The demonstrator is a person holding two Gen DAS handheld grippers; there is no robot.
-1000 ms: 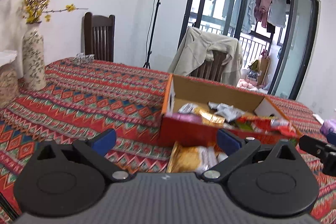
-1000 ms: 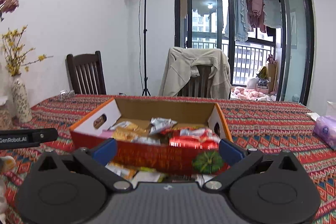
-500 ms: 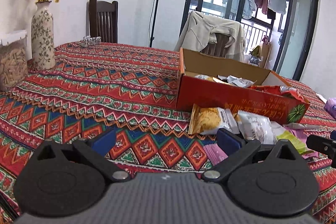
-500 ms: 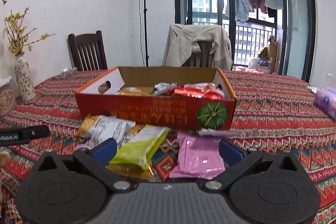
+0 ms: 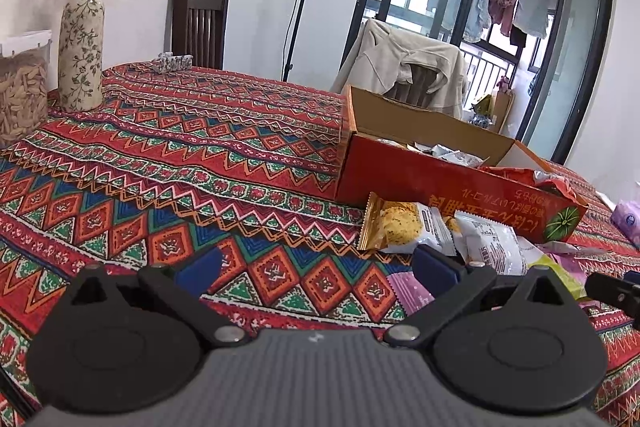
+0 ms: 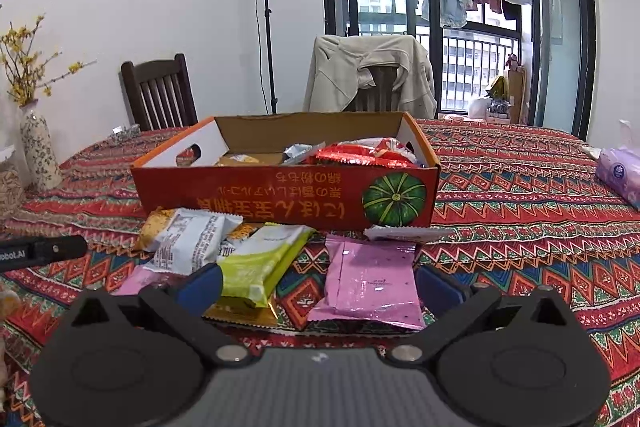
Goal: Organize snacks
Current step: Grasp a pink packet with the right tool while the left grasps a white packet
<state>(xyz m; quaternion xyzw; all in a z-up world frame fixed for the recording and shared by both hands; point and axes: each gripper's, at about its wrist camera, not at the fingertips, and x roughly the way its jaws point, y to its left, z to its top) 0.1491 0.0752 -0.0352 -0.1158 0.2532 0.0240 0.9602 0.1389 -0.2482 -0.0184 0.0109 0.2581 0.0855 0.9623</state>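
A red cardboard box [image 6: 280,197] with a pumpkin picture holds several snack packets; it also shows in the left wrist view [image 5: 448,187]. Loose packets lie on the cloth in front of it: a pink one [image 6: 370,279], a yellow-green one [image 6: 260,261], a white one [image 6: 188,241] and a golden cracker pack [image 5: 400,227]. My right gripper [image 6: 318,283] is open and empty, low over the pink and green packets. My left gripper [image 5: 316,269] is open and empty, low over the cloth left of the pile.
A patterned red tablecloth [image 5: 180,167] covers the table. A flowered vase [image 5: 80,55] and a clear jar [image 5: 20,91] stand at the far left. A purple tissue pack [image 6: 620,175] lies at the right. Chairs [image 6: 160,95] stand behind the table.
Both grippers have dropped lower and pulled back from the box, so the loose packets in front of it have come into view. Both stay open.
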